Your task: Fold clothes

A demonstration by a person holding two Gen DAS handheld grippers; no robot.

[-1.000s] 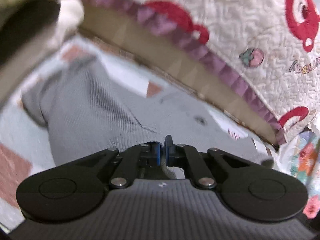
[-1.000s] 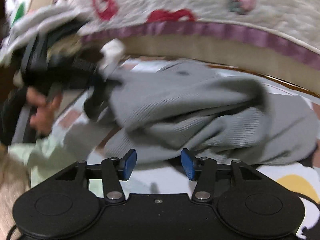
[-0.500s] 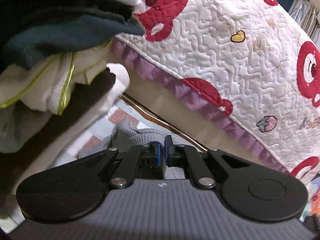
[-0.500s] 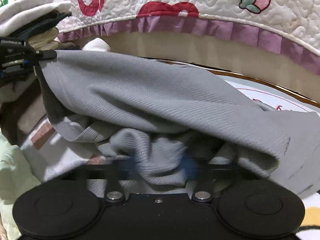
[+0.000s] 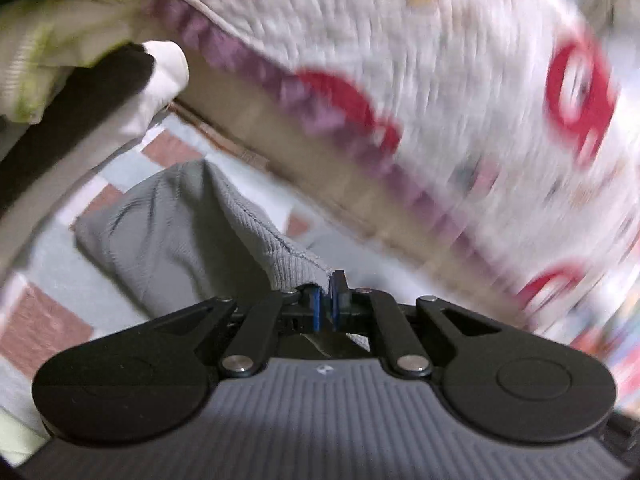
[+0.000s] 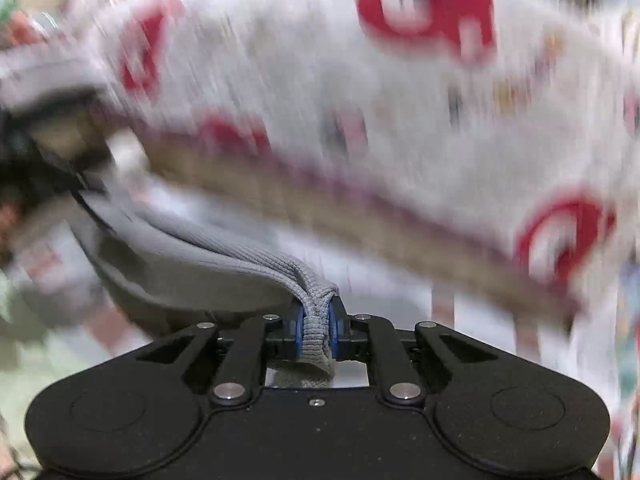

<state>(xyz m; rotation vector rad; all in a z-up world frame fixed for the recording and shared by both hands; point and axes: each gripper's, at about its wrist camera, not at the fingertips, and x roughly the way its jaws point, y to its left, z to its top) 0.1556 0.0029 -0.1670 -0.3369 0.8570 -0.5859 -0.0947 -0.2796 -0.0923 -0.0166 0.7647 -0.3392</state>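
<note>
A grey ribbed garment (image 5: pixel 180 224) hangs above the patterned mat, held at two places. In the left wrist view my left gripper (image 5: pixel 326 304) is shut, with the garment's stitched hem pinched between its blue pads. In the right wrist view my right gripper (image 6: pixel 316 330) is shut on a bunched fold of the same grey garment (image 6: pixel 224 268). From there the cloth runs up and to the left to a dark blurred shape at the frame's edge. Both views are smeared by motion.
A white quilted bedspread (image 5: pixel 440 80) with red figures and a purple frill hangs over the tan bed side (image 5: pixel 280 152) just behind the garment. A stack of folded clothes (image 5: pixel 60 40) sits at upper left. A checked floor mat (image 5: pixel 48 320) lies below.
My right gripper's jaws closed on a fold of the grey garment and rose with it. The left gripper stayed shut on the hem while its view swung along the bed.
</note>
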